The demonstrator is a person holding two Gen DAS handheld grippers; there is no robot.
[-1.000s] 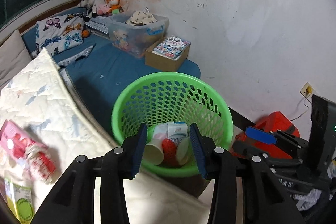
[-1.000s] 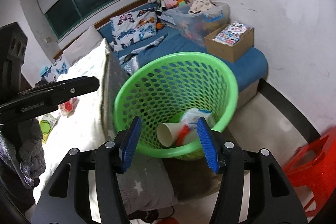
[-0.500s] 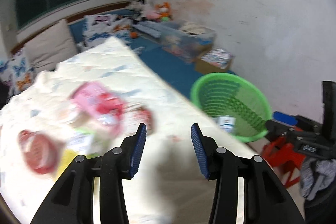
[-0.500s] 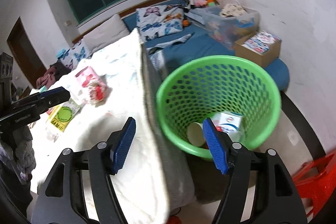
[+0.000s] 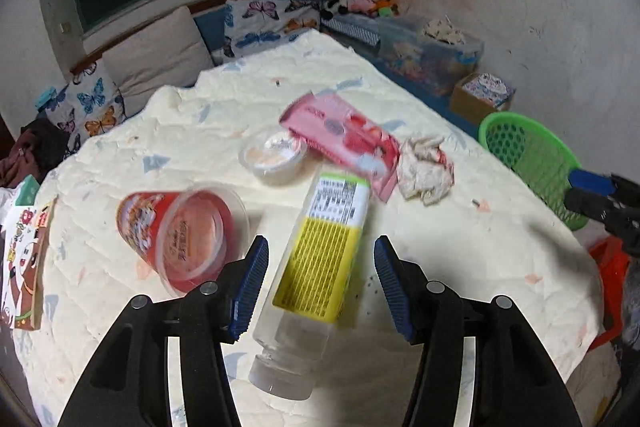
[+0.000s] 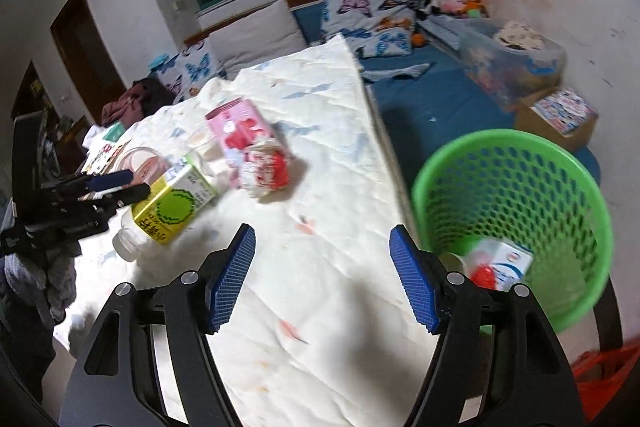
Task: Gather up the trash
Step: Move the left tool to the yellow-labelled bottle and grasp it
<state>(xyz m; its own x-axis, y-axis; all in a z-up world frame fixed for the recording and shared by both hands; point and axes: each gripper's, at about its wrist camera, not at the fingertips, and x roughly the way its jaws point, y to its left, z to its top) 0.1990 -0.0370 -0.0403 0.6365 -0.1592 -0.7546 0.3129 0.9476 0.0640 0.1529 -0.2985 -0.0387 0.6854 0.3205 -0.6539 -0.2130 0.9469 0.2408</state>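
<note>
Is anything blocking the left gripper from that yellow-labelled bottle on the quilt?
Nothing visible. The bottle lies on its side between the left gripper's open fingers, which have just been widening; the red cup sits off to one side.

Clear bottle (image 5: pixel 320 259) with yellow label lies on quilt; green basket (image 6: pixel 516 211) holds a carton.

Both the left gripper (image 5: pixel 320 283) and right gripper (image 6: pixel 322 277) angle downward (jaws just opening), gripping nothing.
</note>
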